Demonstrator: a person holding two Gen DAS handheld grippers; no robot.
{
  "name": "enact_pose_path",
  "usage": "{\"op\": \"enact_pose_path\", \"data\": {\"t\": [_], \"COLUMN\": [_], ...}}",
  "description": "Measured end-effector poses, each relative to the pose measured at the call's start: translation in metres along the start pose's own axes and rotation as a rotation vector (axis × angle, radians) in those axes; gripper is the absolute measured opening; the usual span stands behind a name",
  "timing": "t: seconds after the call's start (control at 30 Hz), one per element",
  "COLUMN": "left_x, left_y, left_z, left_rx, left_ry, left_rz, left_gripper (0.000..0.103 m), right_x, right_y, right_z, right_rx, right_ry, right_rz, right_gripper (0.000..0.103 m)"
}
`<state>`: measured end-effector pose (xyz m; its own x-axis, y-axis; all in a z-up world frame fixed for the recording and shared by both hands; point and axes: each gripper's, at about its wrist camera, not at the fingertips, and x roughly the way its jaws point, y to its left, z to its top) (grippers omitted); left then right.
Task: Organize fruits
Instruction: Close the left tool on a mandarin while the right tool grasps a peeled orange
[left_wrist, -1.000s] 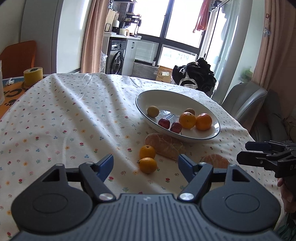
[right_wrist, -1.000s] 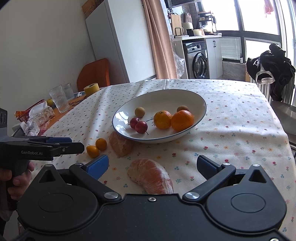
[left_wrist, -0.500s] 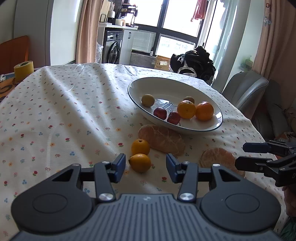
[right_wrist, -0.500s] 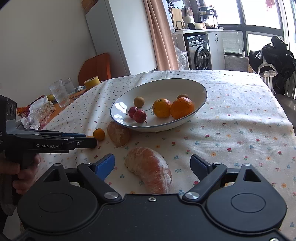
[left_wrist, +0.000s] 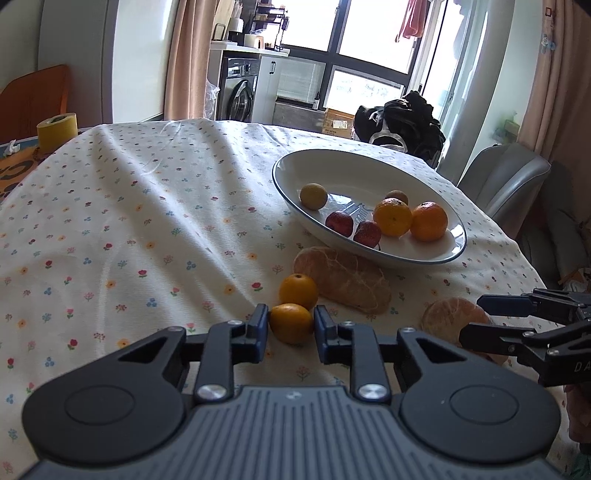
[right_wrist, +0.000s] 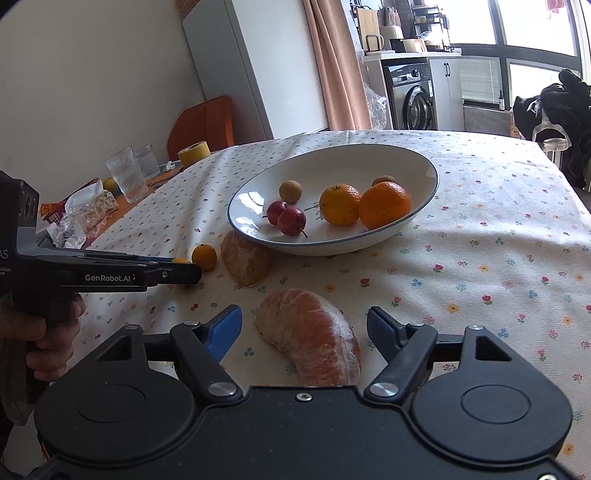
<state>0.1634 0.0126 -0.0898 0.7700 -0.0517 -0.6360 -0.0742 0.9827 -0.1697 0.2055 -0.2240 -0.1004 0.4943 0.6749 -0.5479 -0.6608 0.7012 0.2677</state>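
Now the left gripper (left_wrist: 291, 328) has closed in on the nearer kumquat (left_wrist: 291, 322).

Wide apart a second ago, its pads seemingly touch the fruit, on the tablecloth (left_wrist: 129, 221) short of the bowl (left_wrist: 369, 166). Right gripper (right_wrist: 304, 329) gapes around a peeled pomelo segment (right_wrist: 314, 336).

Both cameras sit low over the tablecloth (left_wrist: 129, 221), each looking forward past its own fingers. The left view faces the window, close to the table; the right faces the wall. Both catch the bowl (left_wrist: 369, 166) (right_wrist: 332, 243).
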Motion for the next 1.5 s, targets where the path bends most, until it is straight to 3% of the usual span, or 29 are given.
{"op": "enact_pose_path", "data": {"t": [0.4,1.0,1.23,1.5], "left_x": [-0.009,-0.017,-0.018,-0.020], "left_y": [0.000,-0.001,-0.001,-0.001], "left_z": [-0.007,-0.011,-0.011,-0.010], "left_rx": [-0.010,-0.015,-0.017,-0.018], "left_ry": [-0.001,-0.012,-0.014,-0.025], "left_rz": [-0.035,-0.060,-0.058,-0.053], "left_gripper": [0.024,0.024,0.024,0.024], "right_x": [-0.004,0.011,0.015,0.012], "right_y": [0.006,0.030,0.033,0.030], "right_z": [-0.004,-0.003,-0.003,-0.001], "right_rx": [-0.021,-0.190,-0.237,-0.196], "right_ry": [0.032,0.041,0.034,0.019], "right_rz": [0.014,-0.046,-0.070,-0.067], "right_gripper": [0.055,0.052,0.045,0.039]}}
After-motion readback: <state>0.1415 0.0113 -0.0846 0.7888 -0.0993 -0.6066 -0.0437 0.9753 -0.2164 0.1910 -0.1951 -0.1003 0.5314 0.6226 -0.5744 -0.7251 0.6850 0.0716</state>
